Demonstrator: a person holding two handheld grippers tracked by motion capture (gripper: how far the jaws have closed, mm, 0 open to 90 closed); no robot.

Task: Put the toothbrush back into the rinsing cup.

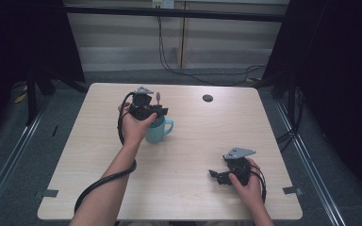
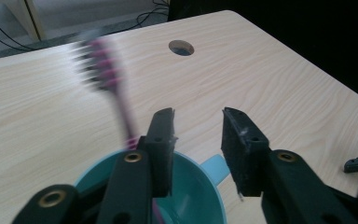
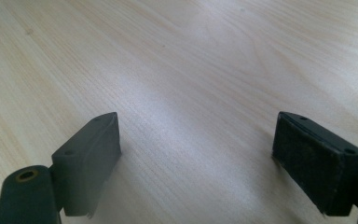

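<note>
Forearms come up from the near edge of the table (image 1: pixel 75 155), and on the left side the left gripper (image 1: pixel 156 113) hangs right over the teal cup (image 1: pixel 159 131), which stands left of centre. In the left gripper view its jaws stand apart with nothing between them, just above the cup's rim. Leaning out of that cup is the pink toothbrush (image 2: pixel 109 79), bristle head up and tilted away toward the far left, handle down inside. So the brush sits just left of the left-hand jaw, outside the gap, its long axis running steeply up and away from the fingers (image 2: pixel 161 140). To take it, I'd judge the left gripper must shift left so the handle falls between the jaws. Far side, a round hole (image 1: pixel 208 98) marks the tabletop. Over at the near right, the right gripper (image 1: pixel 219 176) rests low, jaws spread wide, well apart from the cup and clearly the farther hand.
</note>
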